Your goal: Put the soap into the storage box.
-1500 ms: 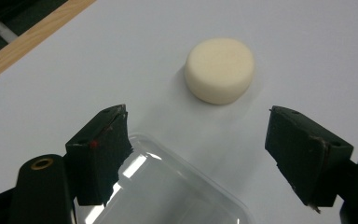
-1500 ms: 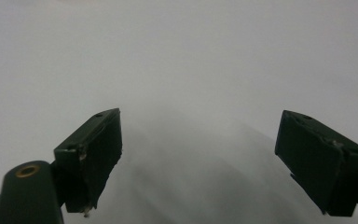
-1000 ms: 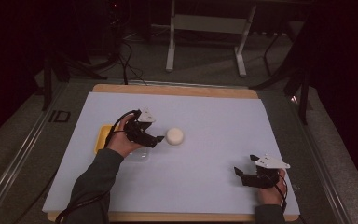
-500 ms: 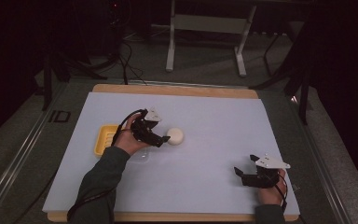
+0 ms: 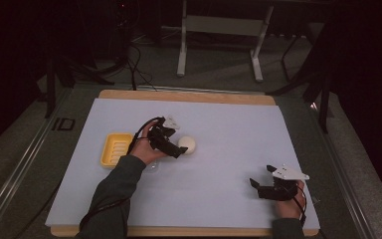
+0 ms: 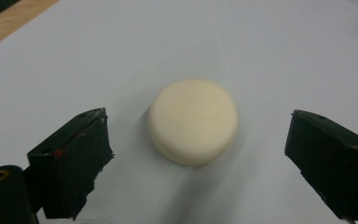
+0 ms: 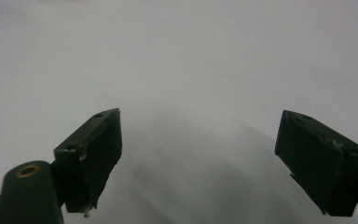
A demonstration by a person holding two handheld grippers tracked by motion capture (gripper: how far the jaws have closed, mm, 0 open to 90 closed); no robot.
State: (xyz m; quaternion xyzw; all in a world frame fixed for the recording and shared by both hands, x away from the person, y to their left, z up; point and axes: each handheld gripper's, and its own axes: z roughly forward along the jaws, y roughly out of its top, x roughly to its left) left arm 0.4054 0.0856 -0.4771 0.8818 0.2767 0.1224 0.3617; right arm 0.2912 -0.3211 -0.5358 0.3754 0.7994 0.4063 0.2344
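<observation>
Left gripper (image 6: 196, 154) jaws just opened wide, soap (image 6: 193, 121) between them untouched on the surface (image 5: 229, 129); grasp looks next. Right gripper (image 7: 205, 158) open, idle.

High view overlooks whole table (image 5: 229, 114); left gripper view close, sharing white puck (image 6: 193, 121) (image 5: 186, 145).

I've got the soap bar (image 6: 193, 121) in sight: a cream-white round puck, flat top faintly embossed, lying flat on the pale sheet near the middle of the table, just right of the yellow soap dish (image 5: 115, 148).
</observation>
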